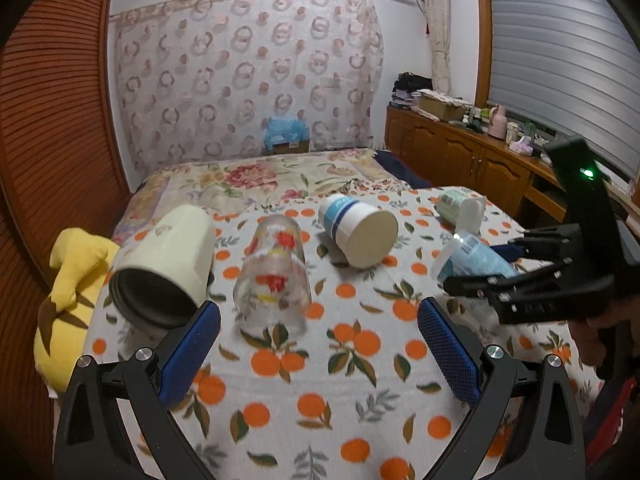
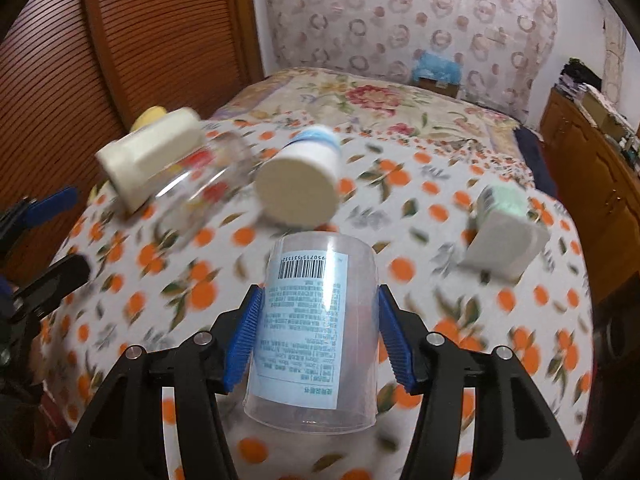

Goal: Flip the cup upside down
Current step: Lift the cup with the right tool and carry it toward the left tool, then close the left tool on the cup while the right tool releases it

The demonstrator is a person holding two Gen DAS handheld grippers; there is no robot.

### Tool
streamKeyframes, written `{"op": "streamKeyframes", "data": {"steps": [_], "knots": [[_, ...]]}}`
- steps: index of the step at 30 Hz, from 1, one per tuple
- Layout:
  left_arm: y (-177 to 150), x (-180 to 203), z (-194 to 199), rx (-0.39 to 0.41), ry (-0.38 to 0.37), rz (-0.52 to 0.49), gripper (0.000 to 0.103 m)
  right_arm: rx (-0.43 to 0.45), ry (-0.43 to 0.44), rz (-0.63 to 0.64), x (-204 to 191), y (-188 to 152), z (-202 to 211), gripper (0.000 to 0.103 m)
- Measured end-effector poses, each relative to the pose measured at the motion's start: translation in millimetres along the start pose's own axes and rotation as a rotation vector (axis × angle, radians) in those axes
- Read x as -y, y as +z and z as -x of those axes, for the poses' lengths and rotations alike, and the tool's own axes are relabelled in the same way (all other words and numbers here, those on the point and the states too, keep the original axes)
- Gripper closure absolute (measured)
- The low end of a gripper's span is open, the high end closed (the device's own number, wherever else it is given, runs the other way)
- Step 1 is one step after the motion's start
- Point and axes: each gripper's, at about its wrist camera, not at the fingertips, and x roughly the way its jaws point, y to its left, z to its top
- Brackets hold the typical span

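My right gripper [image 2: 318, 336] clamps the clear plastic cup [image 2: 316, 320] by its sides, both blue pads touching it, lifted above the orange-print cloth [image 2: 460, 320] near its right edge. My left gripper [image 1: 318, 354] gapes wide, holding nothing, just before the flowered glass [image 1: 276, 276].

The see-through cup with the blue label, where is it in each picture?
Left wrist view: the clear cup is at the right, in the right gripper, lifted above the orange-print cloth.
Right wrist view: the clear cup is low in the centre, clamped between the blue pads.
Shared landmark: the blue-striped white cup lying just beyond it.
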Motion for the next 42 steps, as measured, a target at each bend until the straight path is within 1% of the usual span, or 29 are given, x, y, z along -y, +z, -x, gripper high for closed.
{"op": "streamKeyframes", "data": {"steps": [4, 7, 11, 15, 17, 18, 19, 23, 25, 27, 29, 34, 37, 40, 42], "knots": [[-10, 0, 6, -0.001, 0.011, 0.007, 0.008, -0.005, 0.034, 0.005, -17, -17, 3, 0.043], [-15, -3, 11, -0.003, 0.015, 0.019, 0.008, -0.015, 0.039, 0.003, -25, -27, 2, 0.043], [-19, -4, 14, -0.004, 0.019, 0.017, 0.008, -0.019, 0.039, -0.001, -25, -31, -1, 0.043], [-20, -4, 14, -0.009, 0.019, 0.016, 0.008, -0.001, 0.044, -0.023, -19, -32, -1, 0.042], [-21, -4, 13, -0.02, 0.014, 0.02, 0.008, 0.017, 0.049, -0.032, -16, -33, 3, 0.037], [-20, -3, 13, -0.025, 0.009, 0.022, 0.008, 0.039, 0.051, -0.036, -14, -34, 8, 0.031], [-19, -2, 12, -0.032, 0.002, 0.025, 0.008, 0.054, 0.053, -0.036, -12, -35, 12, 0.031], [-12, 8, 5, -0.056, -0.017, 0.034, 0.008, 0.097, 0.054, -0.046, -4, -42, 29, 0.03], [-7, 16, 1, -0.065, -0.027, 0.035, 0.008, 0.133, 0.051, -0.045, 0, -49, 40, 0.03], [-3, 23, -3, -0.076, -0.036, 0.039, 0.008, 0.177, 0.032, -0.046, 6, -58, 52, 0.03], [0, 31, -9, -0.09, -0.051, 0.047, 0.008, 0.224, -0.014, -0.048, 12, -70, 63, 0.03], [4, 50, -28, -0.153, -0.07, 0.073, 0.008, 0.317, -0.07, -0.064, 26, -96, 83, 0.03], [6, 58, -39, -0.198, -0.092, 0.103, 0.008, 0.347, -0.098, -0.074, 34, -105, 85, 0.03], [7, 65, -50, -0.25, -0.125, 0.15, 0.008, 0.349, -0.095, -0.105, 46, -111, 82, 0.03], [7, 69, -55, -0.272, -0.131, 0.171, 0.008, 0.348, -0.096, -0.115, 50, -113, 80, 0.03]]}}
